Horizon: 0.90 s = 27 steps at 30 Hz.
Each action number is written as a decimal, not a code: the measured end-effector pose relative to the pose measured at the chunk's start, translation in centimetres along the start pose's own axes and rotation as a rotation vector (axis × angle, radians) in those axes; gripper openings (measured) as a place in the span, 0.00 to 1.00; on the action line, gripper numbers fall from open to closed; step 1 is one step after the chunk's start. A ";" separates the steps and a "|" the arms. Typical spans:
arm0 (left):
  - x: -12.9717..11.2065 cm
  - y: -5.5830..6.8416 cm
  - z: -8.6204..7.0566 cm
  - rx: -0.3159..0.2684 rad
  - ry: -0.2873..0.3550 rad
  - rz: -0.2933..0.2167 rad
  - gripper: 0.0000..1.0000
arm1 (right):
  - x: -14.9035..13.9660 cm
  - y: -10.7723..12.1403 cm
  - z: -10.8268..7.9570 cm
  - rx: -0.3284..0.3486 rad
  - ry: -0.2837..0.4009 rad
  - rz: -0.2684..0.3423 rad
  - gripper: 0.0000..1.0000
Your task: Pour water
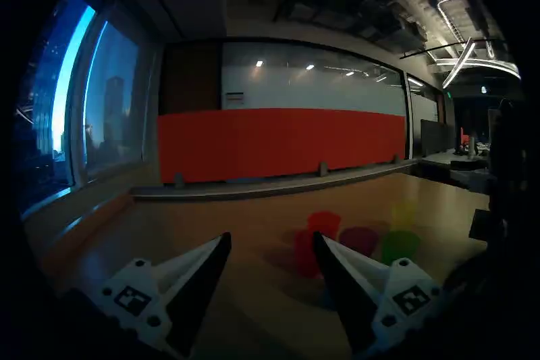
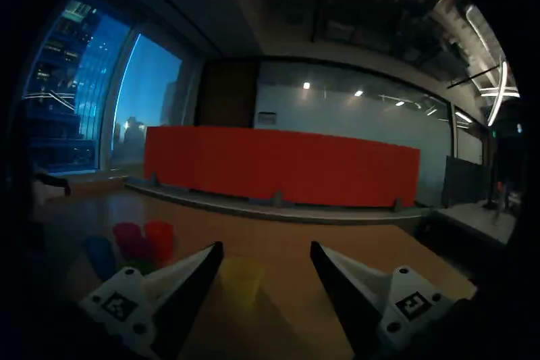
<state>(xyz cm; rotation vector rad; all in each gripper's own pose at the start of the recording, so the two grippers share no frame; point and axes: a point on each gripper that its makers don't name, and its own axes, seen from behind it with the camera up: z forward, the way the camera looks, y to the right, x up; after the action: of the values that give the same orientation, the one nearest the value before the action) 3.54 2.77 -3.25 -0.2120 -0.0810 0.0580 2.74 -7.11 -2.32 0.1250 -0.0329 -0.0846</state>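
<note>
A cluster of plastic cups stands on the wooden table [image 1: 223, 211]. In the left gripper view I see a red cup [image 1: 325, 223], a magenta cup [image 1: 359, 238], a green cup [image 1: 399, 246] and a yellow cup [image 1: 403, 215] just beyond my right finger. My left gripper [image 1: 271, 238] is open and holds nothing. In the right gripper view a yellow cup [image 2: 241, 280] stands on the table ahead, between my fingers but untouched. A red cup [image 2: 160, 238], a magenta cup [image 2: 127, 238] and a blue cup [image 2: 101, 255] stand to its left. My right gripper [image 2: 265, 246] is open and holds nothing.
The room is dim. A red partition [image 1: 280, 140] runs along the table's far edge, and windows [image 1: 111, 110] line the left side. A dark shape [image 1: 489, 225] looms at the right of the left gripper view. Another desk [image 2: 482, 218] stands at the right.
</note>
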 end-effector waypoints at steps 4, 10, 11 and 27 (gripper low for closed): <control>0.7 -0.5 -0.1 0.042 0.019 0.011 0.88 | 0.3 0.5 0.0 -0.035 0.022 0.001 1.00; 2.1 -1.3 -0.4 0.104 0.059 0.018 0.88 | 1.2 0.6 -0.3 -0.053 0.048 0.027 1.00; 2.3 -1.3 -0.5 0.110 0.063 0.020 0.88 | 1.3 0.6 -0.4 -0.053 0.051 0.031 1.00; 2.8 -2.6 -0.6 0.194 0.112 0.021 0.88 | 3.2 1.5 -1.2 -0.040 0.099 0.091 1.00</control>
<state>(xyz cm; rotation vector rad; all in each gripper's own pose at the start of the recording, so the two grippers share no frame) 6.55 0.26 -3.02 -0.0219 0.0384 0.0747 6.08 -5.72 -3.24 0.0876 0.0614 0.0121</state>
